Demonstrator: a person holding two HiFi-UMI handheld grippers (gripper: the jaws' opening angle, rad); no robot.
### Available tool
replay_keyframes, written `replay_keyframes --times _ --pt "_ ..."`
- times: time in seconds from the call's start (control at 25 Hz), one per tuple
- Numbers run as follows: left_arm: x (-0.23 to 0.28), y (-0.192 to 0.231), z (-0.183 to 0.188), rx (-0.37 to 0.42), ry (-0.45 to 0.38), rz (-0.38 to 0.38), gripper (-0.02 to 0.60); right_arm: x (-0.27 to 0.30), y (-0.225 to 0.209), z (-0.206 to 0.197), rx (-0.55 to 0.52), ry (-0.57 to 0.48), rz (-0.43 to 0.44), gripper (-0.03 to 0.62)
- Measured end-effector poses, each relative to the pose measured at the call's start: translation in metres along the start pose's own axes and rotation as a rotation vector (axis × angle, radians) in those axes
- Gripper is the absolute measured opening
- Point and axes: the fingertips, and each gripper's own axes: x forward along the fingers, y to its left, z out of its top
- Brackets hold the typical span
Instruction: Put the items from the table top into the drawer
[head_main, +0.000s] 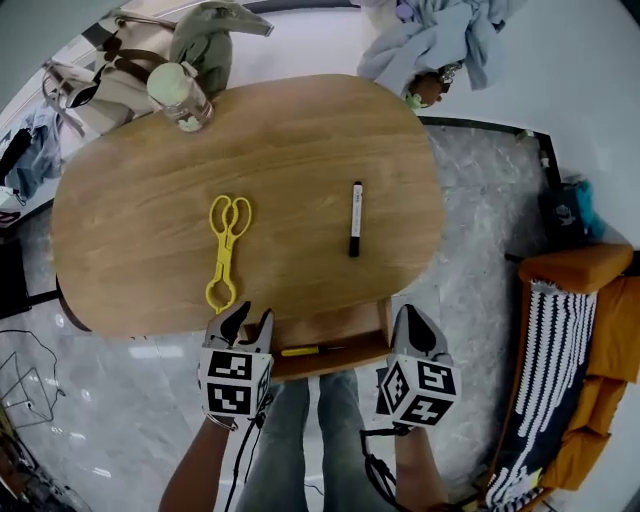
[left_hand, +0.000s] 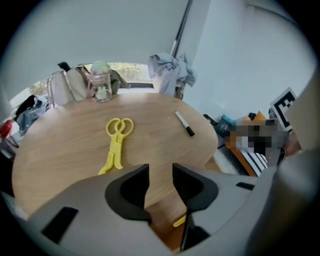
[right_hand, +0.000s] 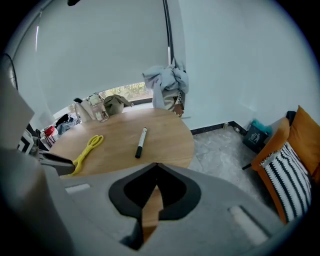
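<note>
Yellow plastic scissor tongs (head_main: 225, 250) (left_hand: 116, 142) (right_hand: 86, 152) lie left of centre on the oval wooden table (head_main: 130, 200). A black marker (head_main: 355, 218) (left_hand: 184, 123) (right_hand: 141, 142) lies to their right. Under the table's near edge a wooden drawer (head_main: 345, 330) stands pulled out, with a yellow pen (head_main: 310, 351) (left_hand: 179, 221) inside. My left gripper (head_main: 250, 322) (left_hand: 160, 170) hovers at the drawer's left end, just short of the tongs' tips, open and empty. My right gripper (head_main: 413, 318) (right_hand: 156, 167) hangs beside the drawer's right end, its tips touching, with nothing between them.
A clear bottle with a pale green cap (head_main: 180, 95) (left_hand: 101, 87) stands at the table's far left edge, with bags (head_main: 100, 80) behind it. Crumpled clothes (head_main: 440, 40) sit beyond the far edge. An orange seat with a striped cushion (head_main: 575, 350) is on the right. The person's legs are below the drawer.
</note>
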Motion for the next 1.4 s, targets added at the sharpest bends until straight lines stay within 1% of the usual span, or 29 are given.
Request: replay_keyframes --times 0.08,0.12,0.28,0.36,0.48,0.6,0.76,1.04,1.28,1.4 --pt "0.000 0.017 0.006 -0.049 -0.018 0.045 0.146 0.004 0.007 0.004 -0.016 0.003 0.012 0.005" --pt "-0.001 0.024 0.009 -0.058 -0.025 0.064 0.146 0.006 0.011 0.005 -0.023 0.004 0.017 0.005" --pt "0.000 0.047 0.020 -0.067 -0.040 0.124 0.146 0.013 0.024 0.009 -0.045 0.012 0.036 0.005" --pt "0.000 0.057 0.025 -0.055 -0.035 0.154 0.146 0.015 0.027 0.010 -0.051 0.017 0.041 0.005" --pt "0.003 0.071 0.033 -0.010 -0.015 0.205 0.146 0.019 0.029 0.012 -0.056 0.023 0.042 0.005" --pt "0.008 0.085 0.037 -0.001 0.007 0.232 0.146 0.022 0.033 0.015 -0.060 0.028 0.043 0.005" --pt "0.018 0.098 0.039 -0.012 0.038 0.242 0.146 0.028 0.035 0.018 -0.063 0.034 0.044 0.005" --pt "0.035 0.107 0.038 -0.007 0.099 0.226 0.146 0.039 0.039 0.024 -0.068 0.044 0.048 0.005" --pt "0.047 0.108 0.040 -0.009 0.138 0.199 0.149 0.047 0.040 0.030 -0.076 0.054 0.053 0.005" --pt "0.052 0.109 0.042 -0.006 0.151 0.199 0.149 0.050 0.041 0.031 -0.078 0.056 0.055 0.005"
